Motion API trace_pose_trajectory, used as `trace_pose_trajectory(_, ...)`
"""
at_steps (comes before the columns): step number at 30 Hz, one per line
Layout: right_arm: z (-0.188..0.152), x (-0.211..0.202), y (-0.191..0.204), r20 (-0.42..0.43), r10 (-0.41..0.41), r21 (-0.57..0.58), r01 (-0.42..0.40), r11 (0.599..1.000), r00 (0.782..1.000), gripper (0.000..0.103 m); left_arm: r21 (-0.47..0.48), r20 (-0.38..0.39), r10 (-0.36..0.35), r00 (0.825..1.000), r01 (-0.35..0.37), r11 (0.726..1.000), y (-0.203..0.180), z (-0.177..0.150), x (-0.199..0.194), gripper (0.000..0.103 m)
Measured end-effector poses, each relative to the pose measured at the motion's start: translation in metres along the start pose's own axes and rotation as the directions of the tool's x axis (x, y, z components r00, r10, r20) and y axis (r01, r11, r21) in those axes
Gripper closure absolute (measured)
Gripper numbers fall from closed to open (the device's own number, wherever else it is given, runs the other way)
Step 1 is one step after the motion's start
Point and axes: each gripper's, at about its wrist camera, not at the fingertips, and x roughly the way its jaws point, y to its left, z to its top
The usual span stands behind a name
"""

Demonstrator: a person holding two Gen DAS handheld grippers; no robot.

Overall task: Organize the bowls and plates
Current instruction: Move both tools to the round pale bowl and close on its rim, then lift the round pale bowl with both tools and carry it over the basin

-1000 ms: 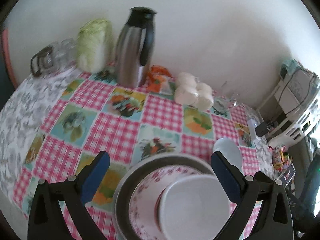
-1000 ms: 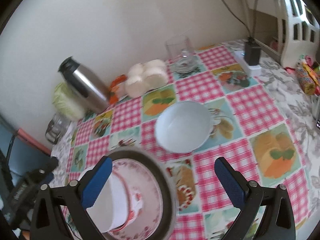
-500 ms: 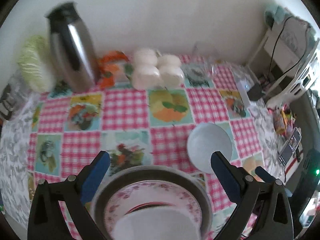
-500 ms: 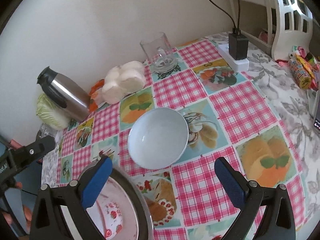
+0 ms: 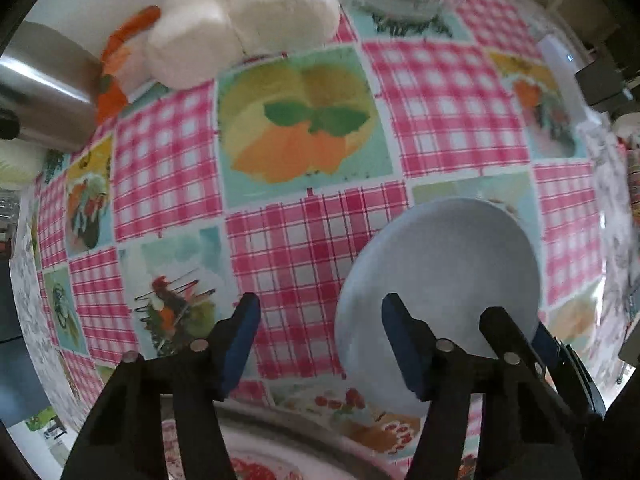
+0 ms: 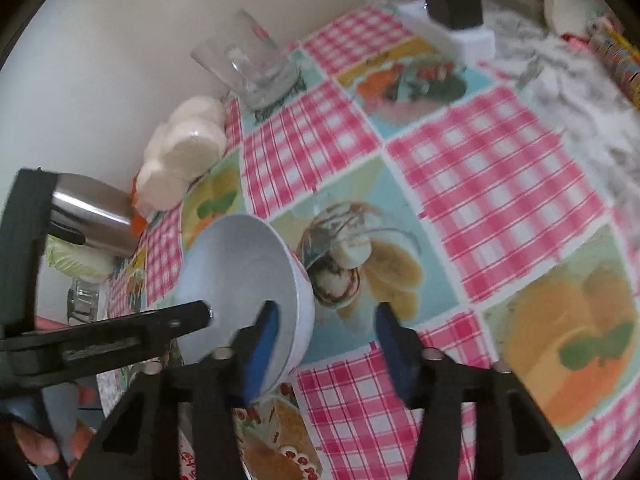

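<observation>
L wrist view: bowl [image 5: 440, 276] sits on the checked cloth [image 5: 440, 92], low right in frame. L gripper [image 5: 320, 344] jaws about half apart and closing; its left finger is over bare cloth, its right finger over the bowl's near-left rim, so that rim sits between the jaws. Can't tell if a pad touches. R gripper's fingers [image 5: 516, 344] reach in over the bowl's right side. Bowl mouth faces up; round, no long axis. A plate rim [image 5: 288, 432] shows at bottom edge.

R wrist view: bowl [image 6: 240, 280] at left-centre, mouth up. R gripper [image 6: 326, 344] narrowish, closing; left pad inside the bowl, right pad outside over cloth [image 6: 500, 184], near wall between them, contact unclear. L gripper finger [image 6: 120, 332] reaches in from left over the far rim.
</observation>
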Motion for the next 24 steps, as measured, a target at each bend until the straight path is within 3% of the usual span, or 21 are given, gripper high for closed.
trace_pose_trajectory(3, 0.0, 0.01, -0.002, -0.028, 0.035, 0.019, -0.035, 0.999, 0.999, 0.07, -0.015, -0.036, -0.044, 0.998, 0.043, 0.999, -0.002, 0.003, 0.009, 0.055)
trace_pose_trajectory(6, -0.001, 0.014, 0.0, -0.036, 0.088, 0.023, -0.087, 0.996, 0.995, 0.087, 0.009, -0.035, -0.07, 0.997, 0.071, 0.997, -0.009, 0.006, 0.007, 0.084)
trace_pose_trajectory(10, -0.003, 0.012, 0.002, -0.03, 0.074, 0.027, -0.073, 0.997, 0.997, 0.088, 0.012, -0.006, -0.092, 0.996, 0.092, 0.996, -0.015, 0.003, -0.004, 0.084)
trace_pose_trajectory(13, -0.005, -0.013, 0.009, 0.014, 0.072, 0.003, -0.072, 0.997, 0.997, 0.088, 0.036, 0.03, -0.123, 0.992, 0.122, 0.992, -0.013, -0.011, -0.029, 0.084)
trace_pose_trajectory(19, -0.024, -0.093, 0.056, 0.121, 0.085, -0.121, -0.07, 0.99, 0.989, 0.087, 0.072, 0.14, -0.201, 0.97, 0.193, 0.979, 0.011, -0.06, -0.103, 0.083)
trace_pose_trajectory(24, -0.051, -0.134, 0.092, 0.113, 0.121, -0.201, -0.097, 0.975, 0.986, 0.087, 0.08, 0.218, -0.235, 0.947, 0.222, 0.972, 0.05, -0.115, -0.144, 0.083)
